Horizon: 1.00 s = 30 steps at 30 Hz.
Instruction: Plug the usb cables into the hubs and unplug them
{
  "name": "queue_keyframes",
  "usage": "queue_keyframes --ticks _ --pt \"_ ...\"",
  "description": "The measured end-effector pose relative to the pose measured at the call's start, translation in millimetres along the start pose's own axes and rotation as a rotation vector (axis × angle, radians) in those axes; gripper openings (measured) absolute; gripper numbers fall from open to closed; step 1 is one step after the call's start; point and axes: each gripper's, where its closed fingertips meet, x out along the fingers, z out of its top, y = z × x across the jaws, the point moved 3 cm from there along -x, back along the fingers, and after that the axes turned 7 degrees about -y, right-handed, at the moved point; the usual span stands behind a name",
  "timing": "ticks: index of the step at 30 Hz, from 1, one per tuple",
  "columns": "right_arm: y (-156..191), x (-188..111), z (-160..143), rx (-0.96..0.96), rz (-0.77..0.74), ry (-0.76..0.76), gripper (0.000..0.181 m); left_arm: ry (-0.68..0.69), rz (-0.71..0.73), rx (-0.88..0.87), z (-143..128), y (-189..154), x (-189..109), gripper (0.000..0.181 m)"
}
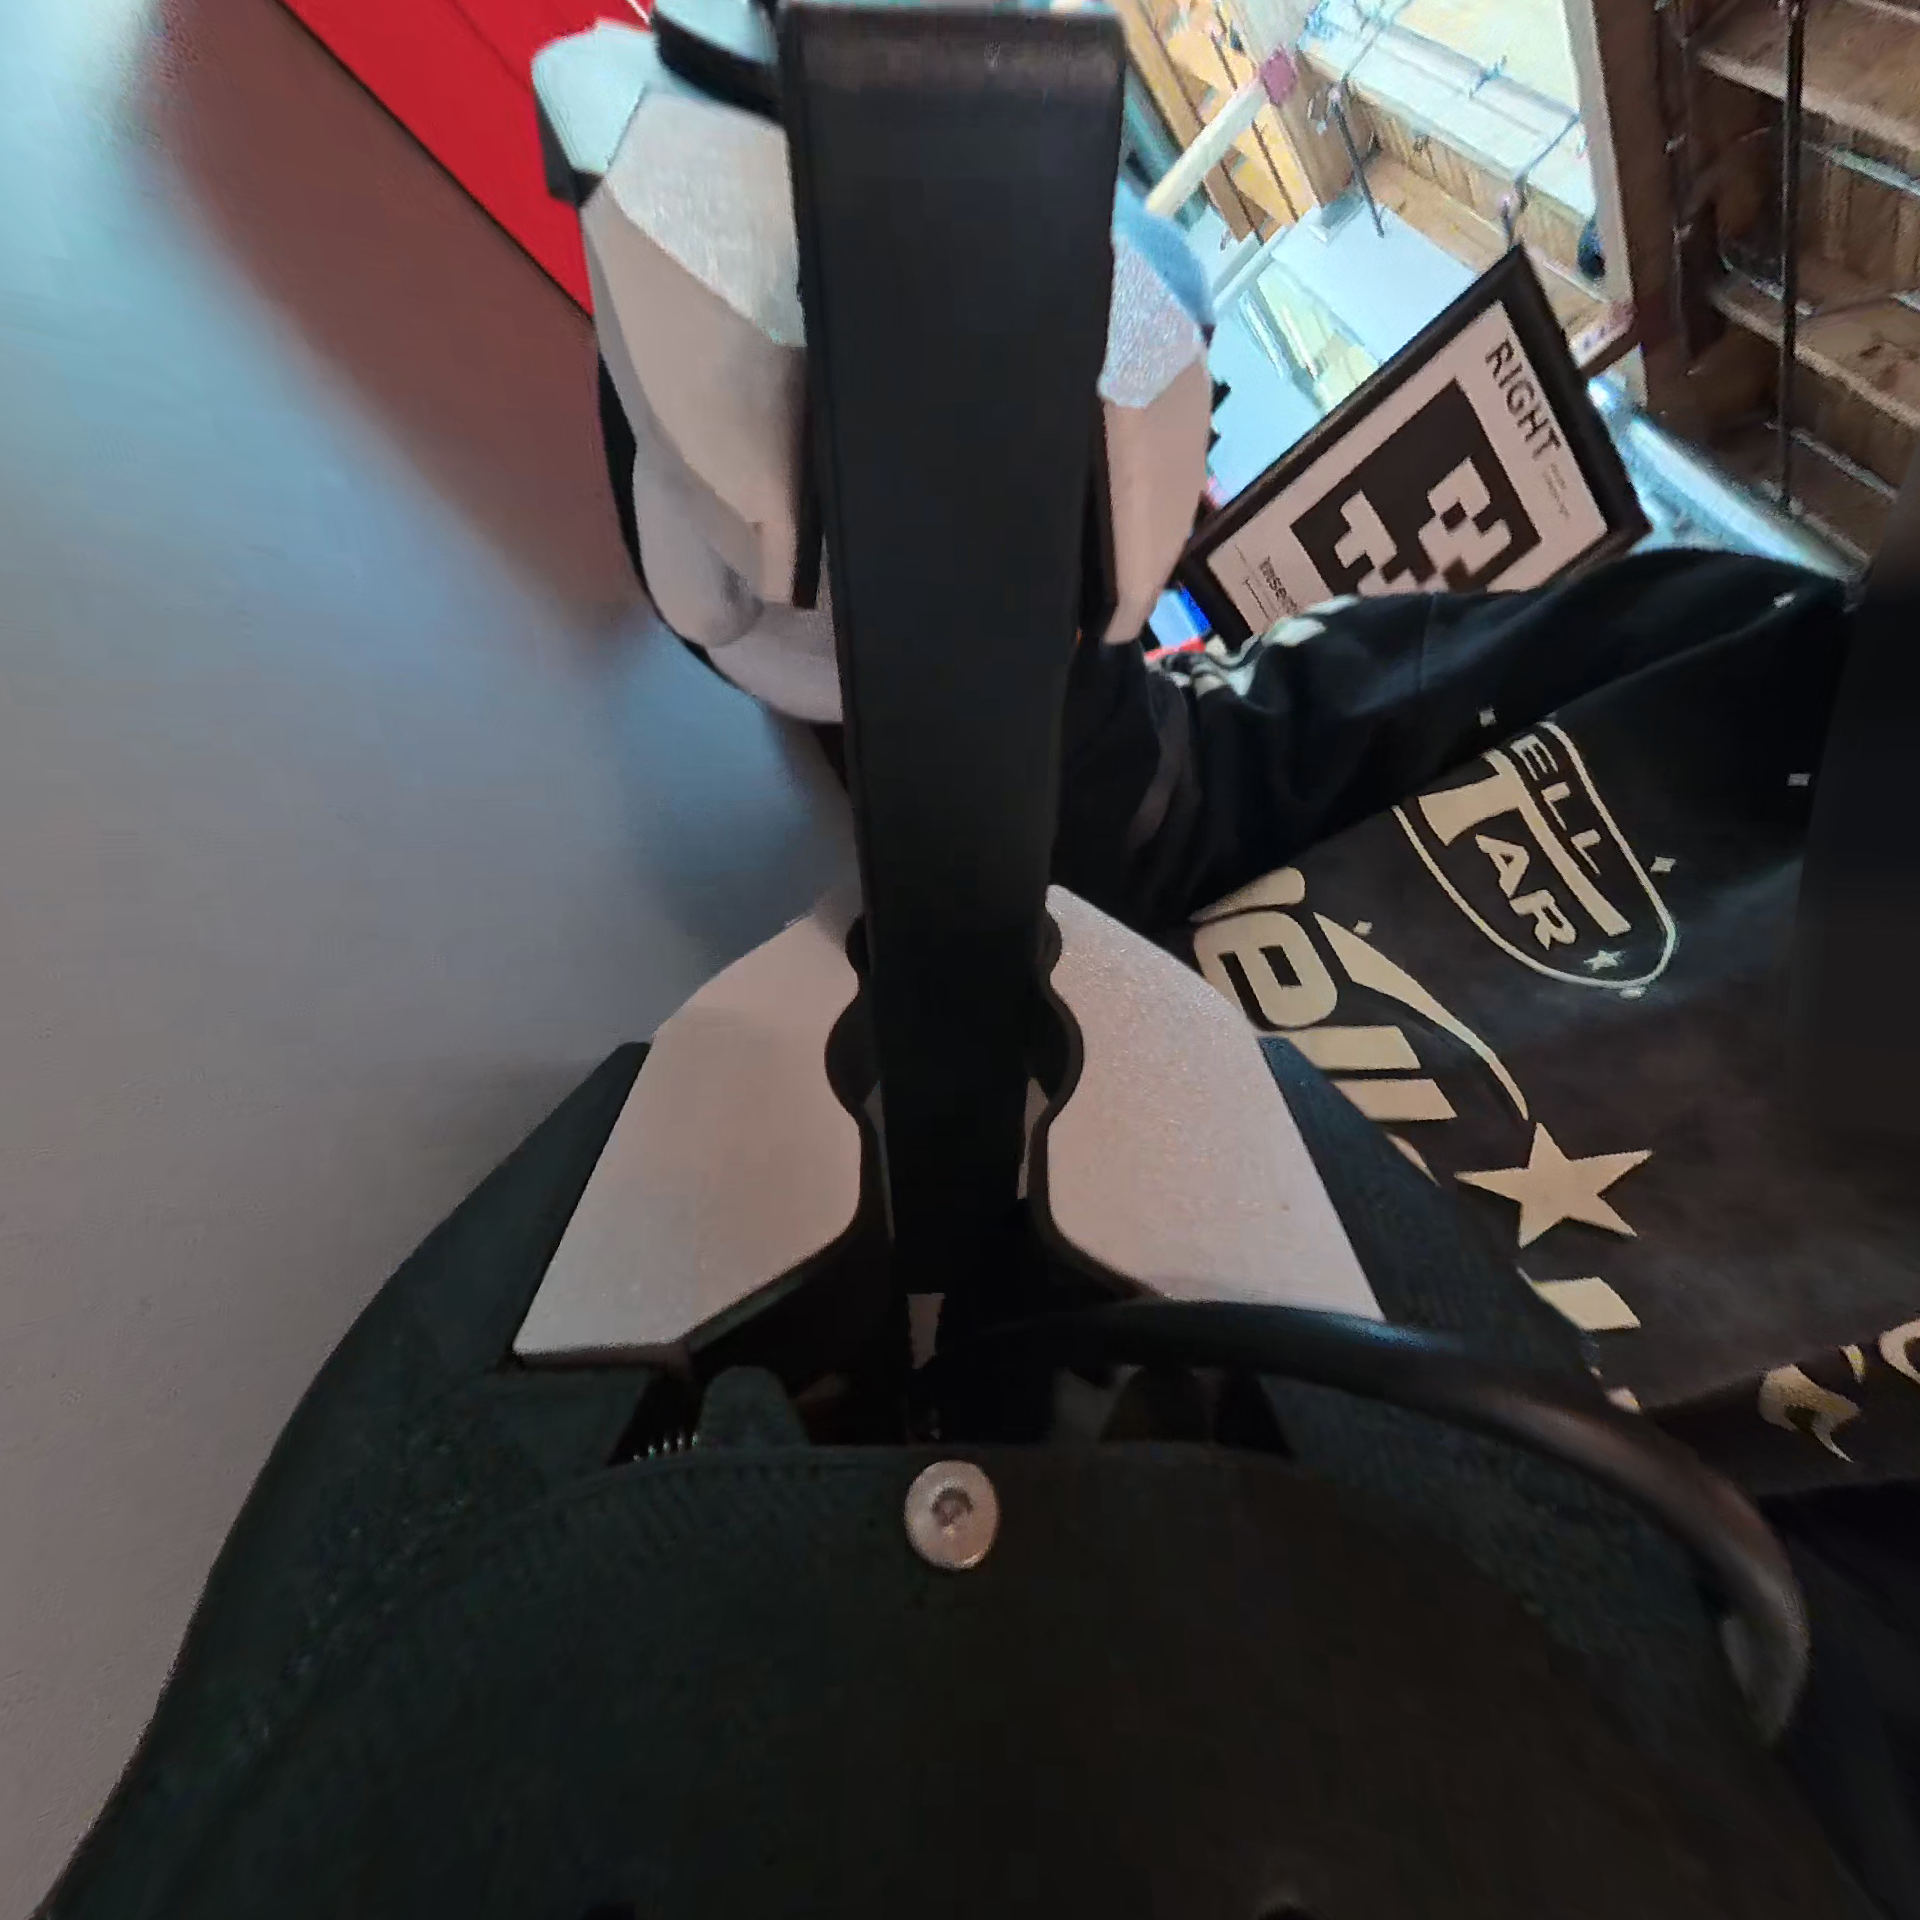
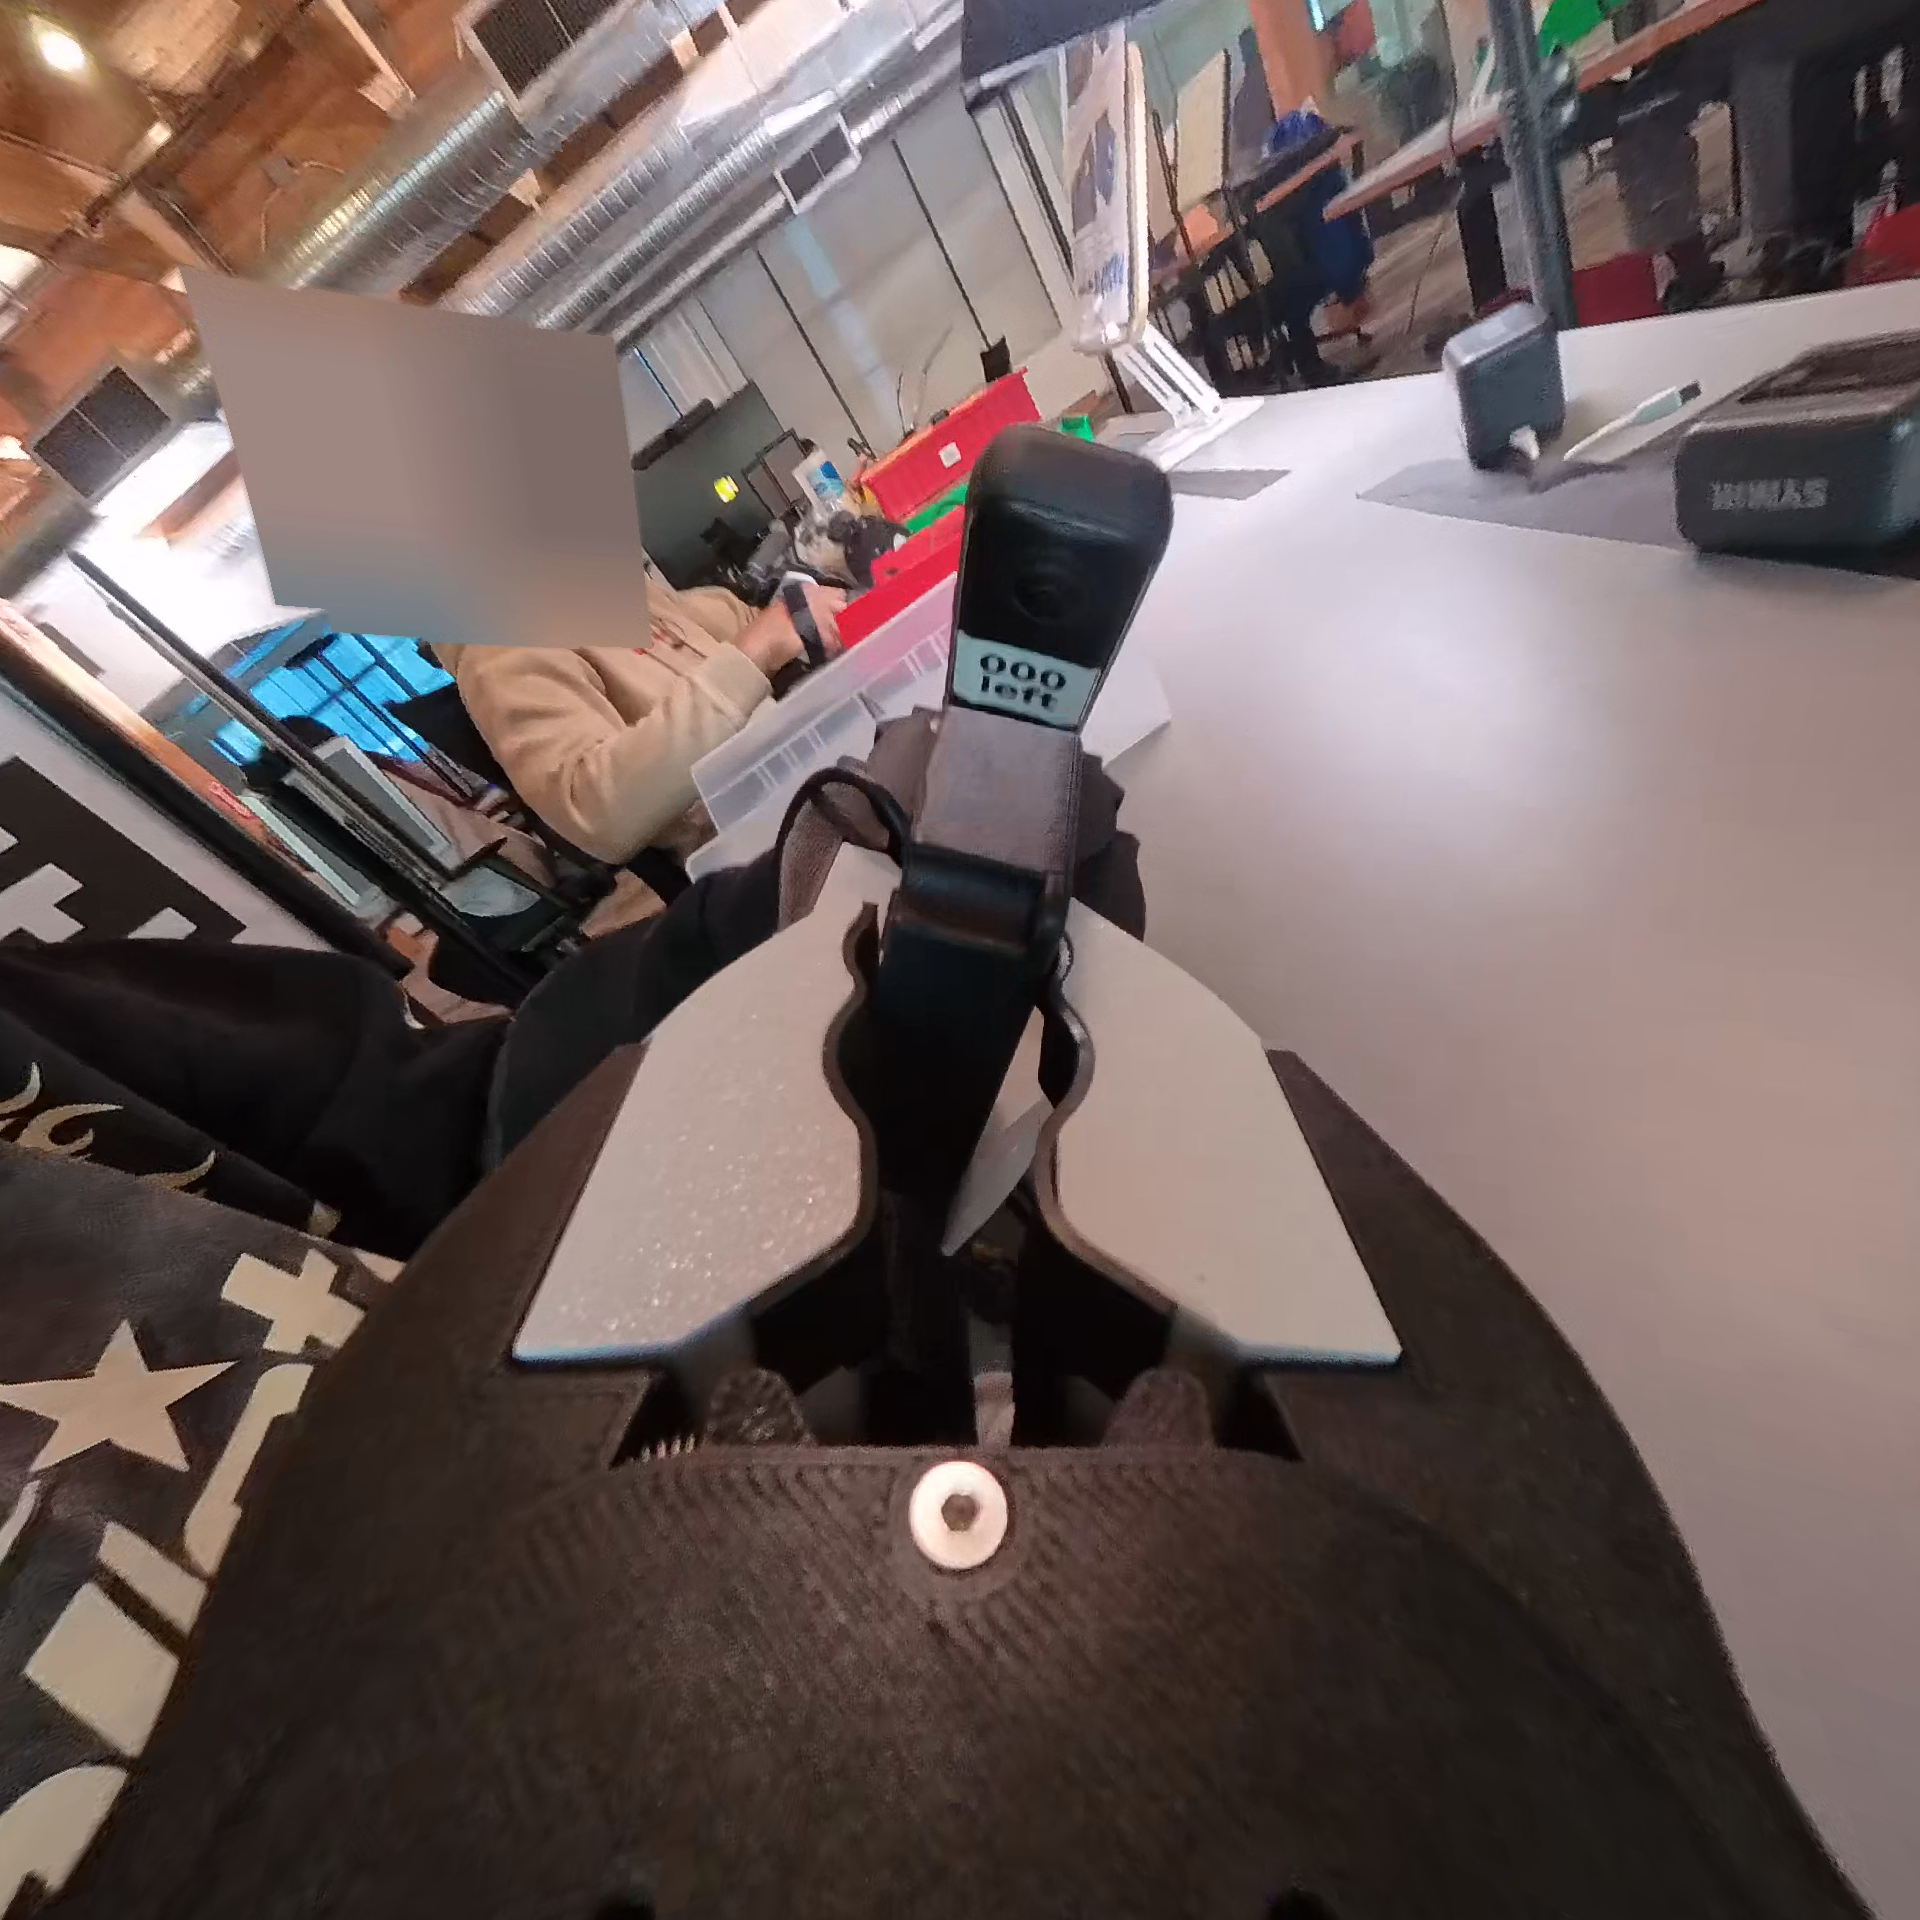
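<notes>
No usb cable or hub can be told in either view. In the left wrist view my left gripper (image 1: 956, 956) has its grey fingers (image 1: 717, 1143) closed against a long black bar (image 1: 951, 520) that runs up between them. Grey parts of the other gripper (image 1: 696, 343) show behind the bar. In the right wrist view my right gripper (image 2: 961, 925) has its grey fingers (image 2: 727, 1143) closed around a black mount (image 2: 992, 821). The mount carries a black camera stick (image 2: 1049, 540) with a white label. A thin black cable (image 2: 831, 800) loops beside the mount.
A white table (image 2: 1507, 831) spreads to the right, with two dark boxes (image 2: 1507, 384) (image 2: 1797, 478) at its far side. A black printed garment (image 1: 1507, 935) lies close by. A framed marker card (image 1: 1403, 488), red bins (image 2: 935, 457) and a seated person in beige (image 2: 592, 717) are behind. Across from one pair of fingers to the other is roughly 7 cm.
</notes>
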Motion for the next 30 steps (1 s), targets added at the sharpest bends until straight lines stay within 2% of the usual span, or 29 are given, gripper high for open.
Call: queue_keyframes --ticks 2,5,8,10,11,14,16,18,21,22,25,27,30 --pt "15 -4 -6 -0.017 -0.023 0.03 0.029 0.071 -0.027 0.017 -9 -11 1 0.025" --pt "40 -17 -22 -0.042 -0.062 -0.022 0.029 0.198 -0.103 0.006 -32 -28 10 0.026" --pt "57 -36 -42 -0.07 -0.18 -0.058 0.025 0.26 -0.008 0.03 -44 -28 23 0.031" --pt "66 -56 -49 -0.071 -0.278 -0.124 0.024 0.265 0.093 0.088 -46 -30 24 0.048" --pt "69 -68 -51 -0.053 -0.317 -0.171 0.024 0.279 0.198 0.152 -47 -27 19 0.06" --pt "75 -104 -59 0.043 -0.406 -0.308 0.024 0.241 0.484 0.436 -34 -27 -1 0.092" --pt "78 -123 -68 0.089 -0.45 -0.353 0.024 0.24 0.672 0.604 -22 -30 -17 0.093" --pt "84 -133 -76 0.124 -0.445 -0.36 0.024 0.2 0.796 0.747 -10 -41 -28 0.093" --pt "96 -138 -83 0.137 -0.429 -0.345 0.027 0.149 0.836 0.956 -3 -71 -34 0.093" --pt "100 -138 -82 0.131 -0.417 -0.35 0.026 0.168 0.811 0.95 -9 -77 -34 0.093" --pt "107 -142 -77 0.112 -0.404 -0.345 0.024 0.391 0.722 0.778 -46 -74 -41 0.09" --pt "102 -150 -78 0.069 -0.47 -0.328 0.024 0.447 0.639 0.651 -65 -74 -50 0.09" --pt "101 -157 -83 0.098 -0.463 -0.265 0.024 0.488 0.747 0.641 -68 -72 -75 0.094"
